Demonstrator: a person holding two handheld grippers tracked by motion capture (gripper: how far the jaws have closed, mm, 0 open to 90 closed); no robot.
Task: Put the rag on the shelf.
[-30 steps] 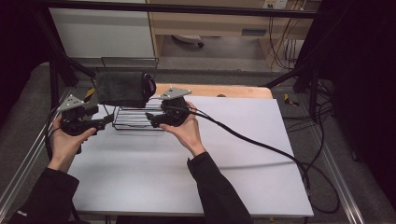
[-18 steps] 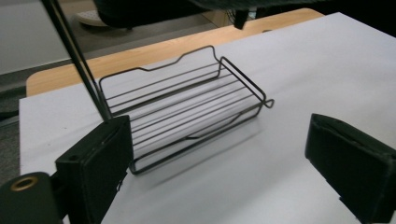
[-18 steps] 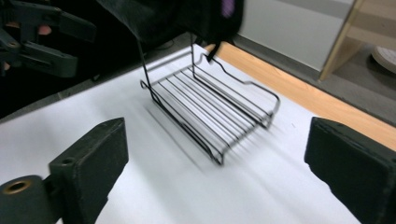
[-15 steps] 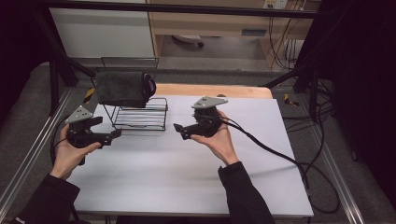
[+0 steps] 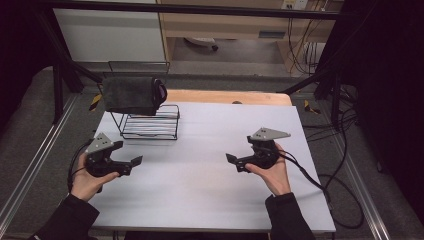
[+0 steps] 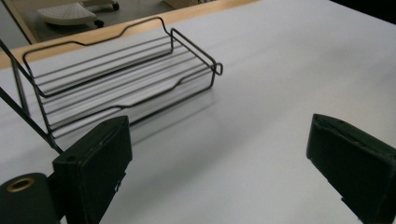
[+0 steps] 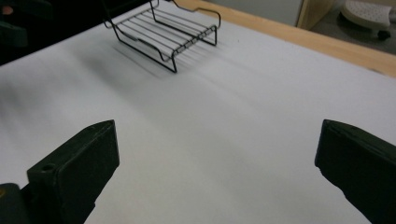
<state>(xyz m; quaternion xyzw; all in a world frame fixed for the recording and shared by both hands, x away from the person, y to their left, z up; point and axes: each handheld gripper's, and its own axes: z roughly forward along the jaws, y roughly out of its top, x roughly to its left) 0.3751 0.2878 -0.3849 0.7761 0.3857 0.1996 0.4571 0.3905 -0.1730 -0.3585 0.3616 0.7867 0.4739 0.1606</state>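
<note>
The left gripper point(image 5: 131, 161), lower left of the high view, and the right gripper point(image 5: 231, 160), lower right, have just been opening; both are released, nothing between their jaws. Farther back, upper left, the dark folded cloth point(image 5: 131, 95) drapes the black wire rack point(image 5: 150, 125), so placement appears complete and nothing evident remains.

Bright tabletop, dark surroundings, slight blur

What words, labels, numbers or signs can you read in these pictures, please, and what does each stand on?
None can be read.
The grey label on the wooden furniture behind the table: too small and blurred to read.
The wire rack, dark cloth and table: no text shows.
</note>
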